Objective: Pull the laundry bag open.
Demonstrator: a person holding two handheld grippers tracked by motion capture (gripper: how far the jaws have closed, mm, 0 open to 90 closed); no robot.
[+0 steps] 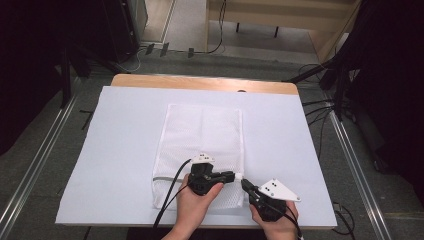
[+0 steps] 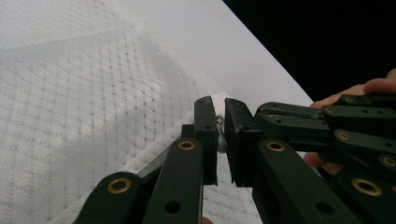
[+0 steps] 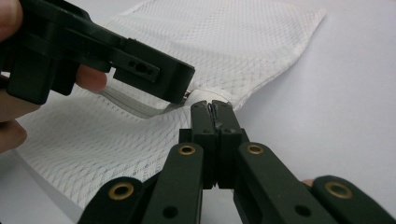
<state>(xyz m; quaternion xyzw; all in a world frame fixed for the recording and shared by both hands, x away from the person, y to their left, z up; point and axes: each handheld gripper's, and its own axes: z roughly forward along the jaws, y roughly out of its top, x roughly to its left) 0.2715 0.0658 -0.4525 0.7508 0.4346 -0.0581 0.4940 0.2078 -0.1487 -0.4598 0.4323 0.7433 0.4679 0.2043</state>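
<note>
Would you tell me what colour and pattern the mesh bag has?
The mesh bag is white, with a fine grid weave, clearest in the right gripper view.

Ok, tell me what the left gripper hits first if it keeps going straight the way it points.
Probably the right gripper. The left gripper points across the mesh bag edge toward it, their jaws nearly meeting at the zipper end, though depth is hard to judge.

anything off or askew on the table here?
Nothing much. The white mesh bag lies flat and roughly square on the white sheet. Only its near right corner looks lifted where the left gripper and right gripper meet at the zipper end. No tears or spills visible.
</note>
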